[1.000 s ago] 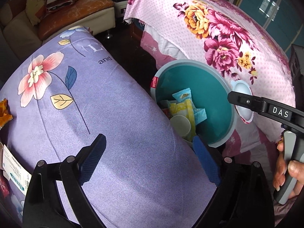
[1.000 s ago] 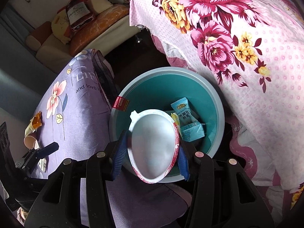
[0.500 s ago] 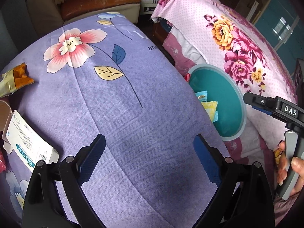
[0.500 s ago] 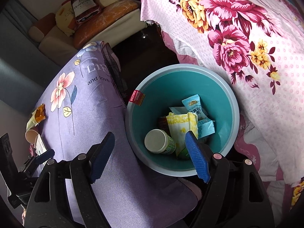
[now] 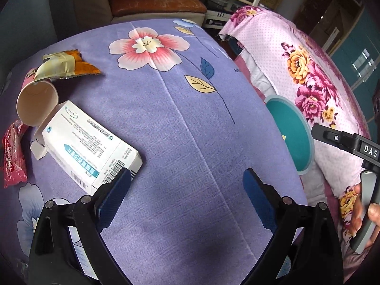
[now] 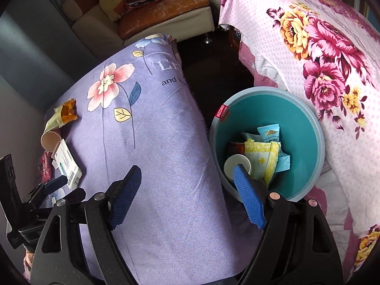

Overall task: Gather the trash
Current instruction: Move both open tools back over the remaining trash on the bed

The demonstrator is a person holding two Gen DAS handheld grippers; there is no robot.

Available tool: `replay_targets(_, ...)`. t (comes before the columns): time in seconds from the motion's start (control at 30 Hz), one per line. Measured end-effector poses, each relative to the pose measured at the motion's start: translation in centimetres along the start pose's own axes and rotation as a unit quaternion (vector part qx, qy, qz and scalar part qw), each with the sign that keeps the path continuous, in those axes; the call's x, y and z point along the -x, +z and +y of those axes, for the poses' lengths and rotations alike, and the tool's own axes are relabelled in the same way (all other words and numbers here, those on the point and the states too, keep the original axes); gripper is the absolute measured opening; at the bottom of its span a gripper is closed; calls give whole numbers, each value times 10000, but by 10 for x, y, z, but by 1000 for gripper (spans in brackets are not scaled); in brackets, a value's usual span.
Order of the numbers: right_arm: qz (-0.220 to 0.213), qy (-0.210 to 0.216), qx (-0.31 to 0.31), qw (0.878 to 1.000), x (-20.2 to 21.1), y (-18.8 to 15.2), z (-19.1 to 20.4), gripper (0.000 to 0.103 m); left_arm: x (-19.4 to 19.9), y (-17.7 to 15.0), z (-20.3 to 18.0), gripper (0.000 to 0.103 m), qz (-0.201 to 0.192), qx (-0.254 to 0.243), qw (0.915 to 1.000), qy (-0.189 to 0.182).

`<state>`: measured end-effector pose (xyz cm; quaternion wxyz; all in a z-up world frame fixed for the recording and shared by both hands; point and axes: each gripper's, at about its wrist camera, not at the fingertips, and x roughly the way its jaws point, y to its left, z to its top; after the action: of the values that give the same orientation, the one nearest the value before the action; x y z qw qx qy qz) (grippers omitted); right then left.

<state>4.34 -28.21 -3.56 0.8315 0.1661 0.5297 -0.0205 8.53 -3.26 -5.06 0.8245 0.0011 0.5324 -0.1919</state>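
My left gripper [image 5: 186,178] is open and holds nothing, hovering over the purple flowered cloth [image 5: 190,118]. Just ahead of its left finger lies a white carton [image 5: 92,147]. Beyond the carton are a tipped paper cup [image 5: 35,105], a gold and orange wrapper [image 5: 68,65] and a red wrapper [image 5: 13,154]. My right gripper [image 6: 186,173] has its jaws opening with nothing between them, and it sits over the cloth's edge beside the teal bin [image 6: 273,111]. Inside the bin lie a white cup [image 6: 235,165], a yellow packet [image 6: 261,159] and a blue packet [image 6: 269,131].
A pink flowered cover [image 6: 320,47] drapes over furniture right of the bin. A dark floor gap [image 6: 218,59] runs between the two cloths. A sofa [image 6: 166,7] with cushions stands at the back. A hand [image 5: 365,216] grips the right gripper's handle.
The right gripper let go of the white container, which dropped into the bin, and its jaws spread. Both grippers moved left, away from the bin, and the carton, cup and wrappers came into the left view.
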Motion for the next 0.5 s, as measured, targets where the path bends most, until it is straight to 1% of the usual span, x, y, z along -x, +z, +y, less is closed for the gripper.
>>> replay_targets(0.23, 174, 62, 571, 9982, -8, -2, 57, 77, 24, -10, 47, 95, -167, 339, 9991, 178)
replay_targets(0.3, 224, 78, 744, 9969, -11, -2, 74, 79, 28, -13, 58, 96, -194, 436, 9986, 228)
replay_targets(0.5, 415, 82, 1235, 9914, -24, -5, 118, 80, 41, -25, 94, 96, -268, 721, 9965, 312)
